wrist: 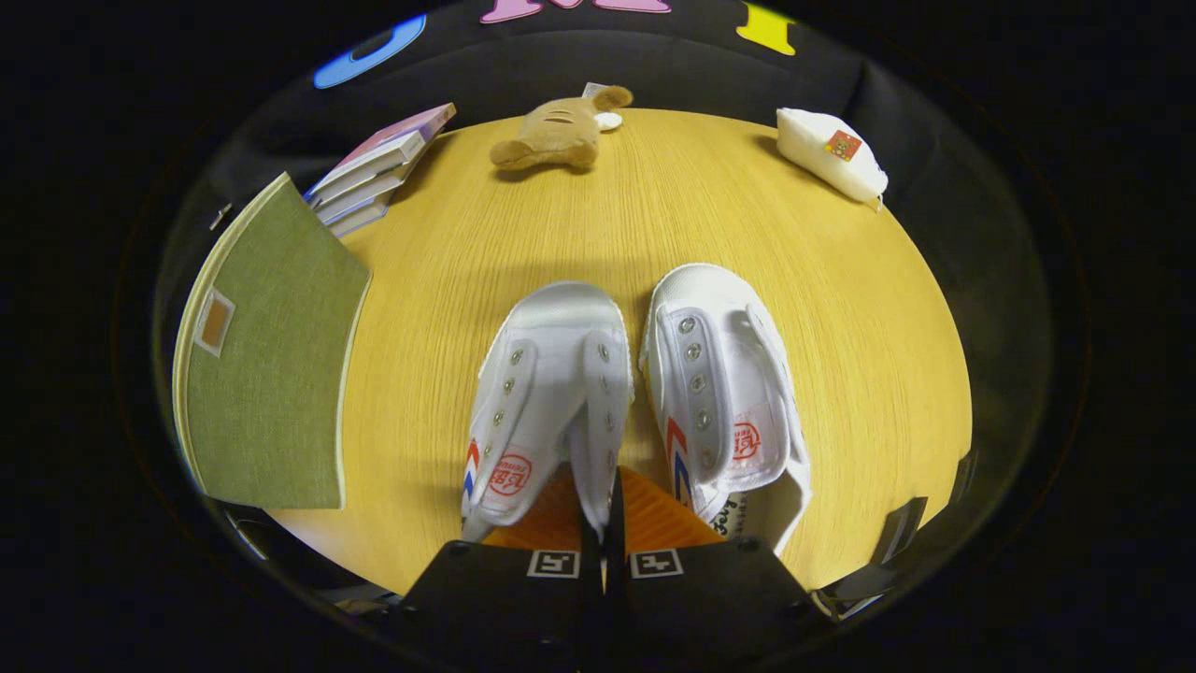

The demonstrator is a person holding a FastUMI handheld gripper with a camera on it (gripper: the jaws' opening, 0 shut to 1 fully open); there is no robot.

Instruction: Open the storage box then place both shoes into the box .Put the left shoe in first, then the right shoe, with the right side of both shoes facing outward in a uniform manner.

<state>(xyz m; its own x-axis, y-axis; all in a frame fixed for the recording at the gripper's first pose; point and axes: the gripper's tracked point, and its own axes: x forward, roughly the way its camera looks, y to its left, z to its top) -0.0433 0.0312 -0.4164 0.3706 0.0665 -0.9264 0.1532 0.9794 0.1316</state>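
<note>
Far left on the wooden tabletop [841,308], the green fabric storage box [271,355] is seen with its lid closed, and a stack of books [374,168] is tucked just behind it. A brown plush toy [559,131] is parked at the far edge. In the middle, two white canvas shoes sit side by side: the left shoe [547,393] has its inner side wall pinched by the gripper [605,523], jaws nearly closed on it, and the right shoe [724,393] is just beside. A white pouch [830,154] is off far right.
</note>
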